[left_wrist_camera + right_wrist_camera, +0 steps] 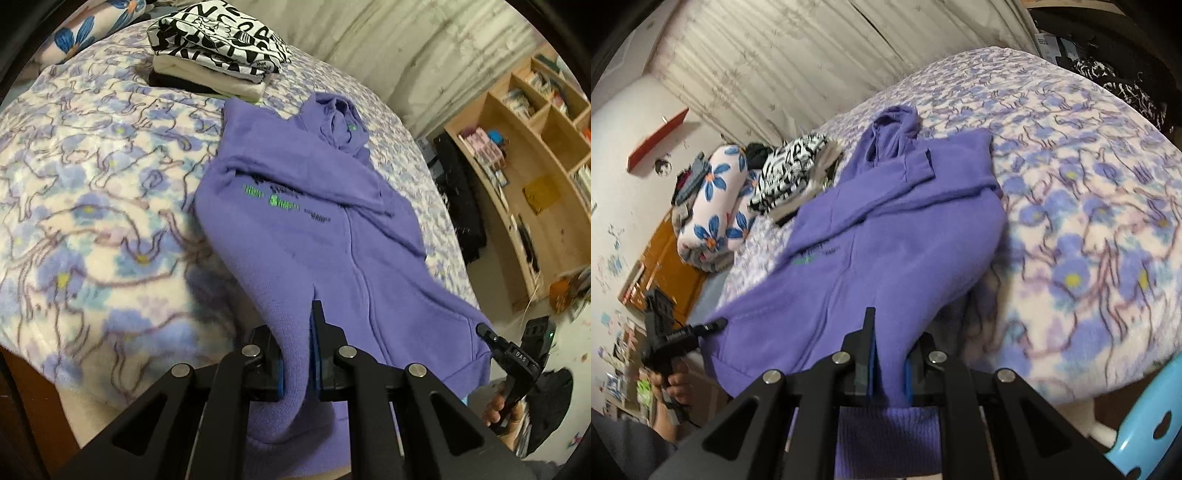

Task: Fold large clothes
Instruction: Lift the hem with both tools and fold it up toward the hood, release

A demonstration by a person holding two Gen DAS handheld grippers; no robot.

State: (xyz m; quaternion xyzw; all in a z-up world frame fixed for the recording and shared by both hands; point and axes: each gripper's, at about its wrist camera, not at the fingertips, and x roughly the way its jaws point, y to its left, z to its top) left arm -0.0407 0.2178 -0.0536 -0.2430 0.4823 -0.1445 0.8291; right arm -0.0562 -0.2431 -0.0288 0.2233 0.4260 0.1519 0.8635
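Between both sets of jaws: purple hoodie [295,236] hem (sleeves folded in), left gripper [297,354] and right gripper [888,354] each clamped on it; body spread beyond on floral bed [92,221]; folded stack [218,48] farther off.

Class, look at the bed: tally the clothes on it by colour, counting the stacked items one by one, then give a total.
Purple hoodie, held by both tools: 1
Black-and-white printed garment, top of the stack: 1
Cream garment, below it: 1
Black garment, bottom: 1
Total: 4
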